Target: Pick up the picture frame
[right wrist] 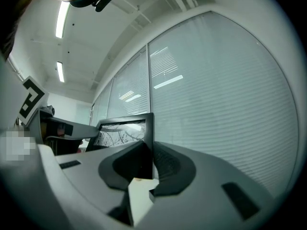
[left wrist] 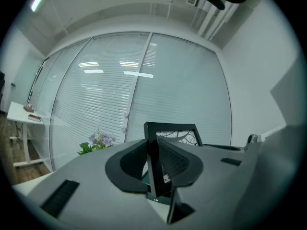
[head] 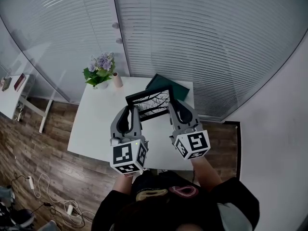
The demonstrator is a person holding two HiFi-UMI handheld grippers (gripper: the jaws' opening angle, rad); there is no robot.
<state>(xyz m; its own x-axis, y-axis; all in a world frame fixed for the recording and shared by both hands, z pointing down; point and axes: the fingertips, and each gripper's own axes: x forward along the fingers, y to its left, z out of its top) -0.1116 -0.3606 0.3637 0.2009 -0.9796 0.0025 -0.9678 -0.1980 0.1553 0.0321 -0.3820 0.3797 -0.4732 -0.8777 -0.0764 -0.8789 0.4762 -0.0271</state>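
One picture frame (head: 153,101), two tools (head: 131,109) (head: 174,106)

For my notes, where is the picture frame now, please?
Head view, centre: the frame is clamped by left gripper and right gripper, over the table.

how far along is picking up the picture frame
Done: both grips are made. The left gripper is shut on one side edge of the picture frame, and the right gripper is shut on the opposite edge. In hand: the frame is carried between them, and in the head view it appears to be clear of the white table. Left: little, perhaps only lifting it higher.
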